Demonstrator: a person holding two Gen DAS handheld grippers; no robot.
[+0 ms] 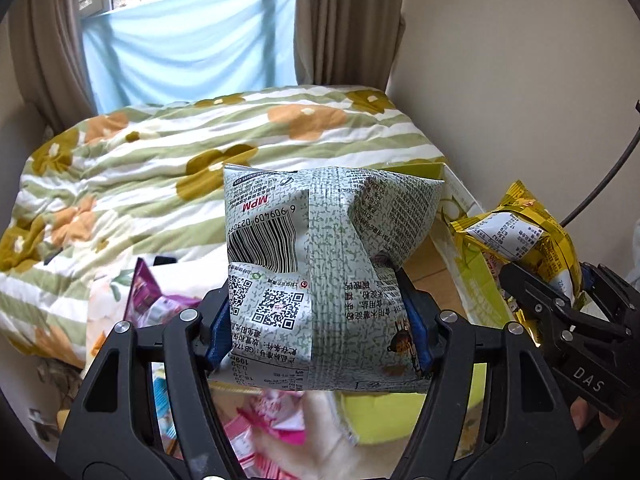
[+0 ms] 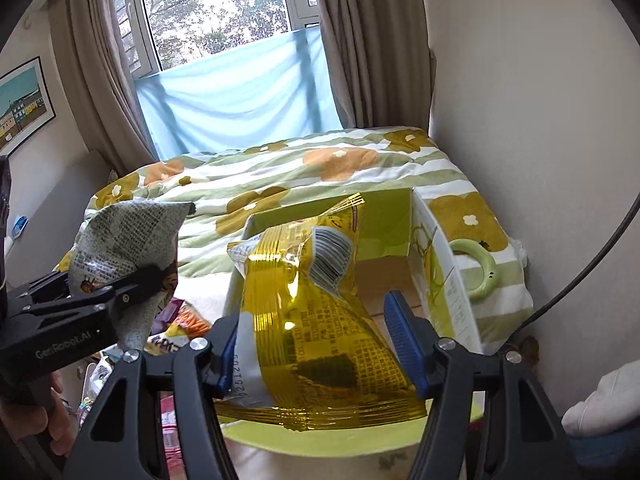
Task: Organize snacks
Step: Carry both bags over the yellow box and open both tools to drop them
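My left gripper (image 1: 320, 320) is shut on a pale green snack bag (image 1: 320, 264) with a barcode, held up above the bed; the bag also shows in the right wrist view (image 2: 124, 236). My right gripper (image 2: 316, 344) is shut on a shiny yellow snack bag (image 2: 316, 320), held over the open green-and-white cardboard box (image 2: 444, 280). The yellow bag (image 1: 524, 236) and the right gripper (image 1: 560, 292) show at the right of the left wrist view, beside the box (image 1: 460, 216).
Several loose snack packs lie on the bed below the grippers: purple (image 1: 148, 296), pink (image 1: 276, 412), orange (image 2: 188, 320). A floral quilt (image 1: 200, 152) covers the bed. A green ring (image 2: 480, 272) lies right of the box. The wall (image 2: 520, 120) stands close on the right.
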